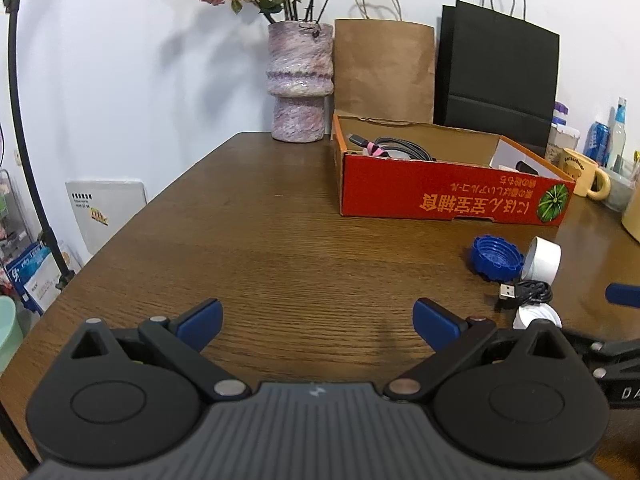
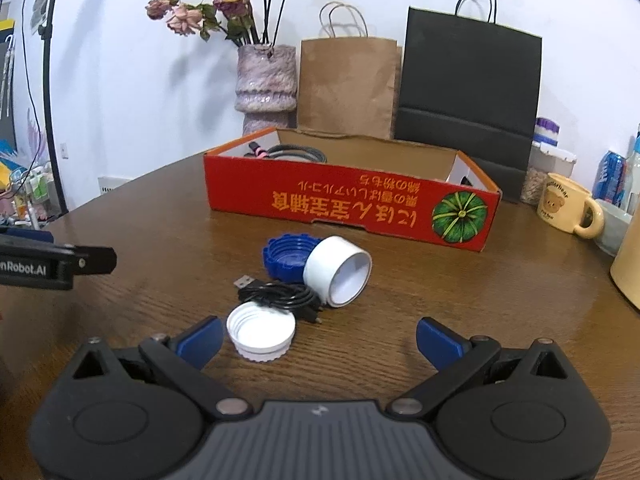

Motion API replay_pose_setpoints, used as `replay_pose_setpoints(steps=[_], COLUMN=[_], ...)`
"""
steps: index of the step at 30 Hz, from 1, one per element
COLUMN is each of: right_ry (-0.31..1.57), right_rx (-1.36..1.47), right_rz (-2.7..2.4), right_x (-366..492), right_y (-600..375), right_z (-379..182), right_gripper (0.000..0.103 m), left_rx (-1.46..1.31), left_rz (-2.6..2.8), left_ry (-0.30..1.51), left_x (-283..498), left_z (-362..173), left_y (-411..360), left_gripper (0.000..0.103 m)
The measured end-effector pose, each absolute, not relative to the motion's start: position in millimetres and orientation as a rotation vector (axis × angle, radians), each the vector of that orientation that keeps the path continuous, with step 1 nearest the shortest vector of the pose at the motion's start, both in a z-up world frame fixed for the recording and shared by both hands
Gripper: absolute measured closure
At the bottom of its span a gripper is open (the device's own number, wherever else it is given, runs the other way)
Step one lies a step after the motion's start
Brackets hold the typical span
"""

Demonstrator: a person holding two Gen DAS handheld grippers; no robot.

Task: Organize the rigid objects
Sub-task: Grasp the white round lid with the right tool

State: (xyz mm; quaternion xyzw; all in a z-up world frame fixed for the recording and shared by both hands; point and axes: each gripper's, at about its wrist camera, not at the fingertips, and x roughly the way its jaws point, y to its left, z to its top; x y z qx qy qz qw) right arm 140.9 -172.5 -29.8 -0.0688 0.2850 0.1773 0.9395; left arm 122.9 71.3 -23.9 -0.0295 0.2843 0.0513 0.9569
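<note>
Both jaws are held wide and empty: left gripper (image 1: 318,322) over bare table (image 1: 260,240), right gripper (image 2: 320,338) just behind the white cap (image 2: 261,332). Blue cap (image 2: 286,258), tape roll (image 2: 338,272) and black cable (image 2: 280,294) are clustered before the red box (image 2: 348,204); its contents are only partly visible.

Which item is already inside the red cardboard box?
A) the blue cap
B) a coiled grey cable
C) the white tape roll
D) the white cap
B: the coiled grey cable lies inside the red box, while the blue cap, white tape roll and white cap sit on the table in front of it.
</note>
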Motion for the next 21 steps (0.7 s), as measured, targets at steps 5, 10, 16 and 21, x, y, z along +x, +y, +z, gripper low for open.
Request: replay_pose_setpoints(steps=[5, 10, 16, 21], right_ry=[0.61, 0.643, 0.648, 0.628], right_rx=[-0.156, -0.173, -0.146, -0.133], right_rz=[0.396, 0.431, 0.45, 0.463], right_x=[144, 149, 151, 146], right_y=[-162, -147, -146, -150], right_z=[-33, -36, -36, -34], right_gripper=[0.005, 0.025, 0.063, 0.063], left_rx=[-0.073, -0.079, -0.085, -0.091], left_rz=[0.111, 0.114, 0.119, 0.124], left_ry=[0.571, 0.57, 0.574, 0.582], left_x=[122, 122, 123, 124], left_z=[-23, -23, -24, -25], left_y=[74, 75, 76, 78], left_gripper=[0.0, 0.0, 0.0, 0.0])
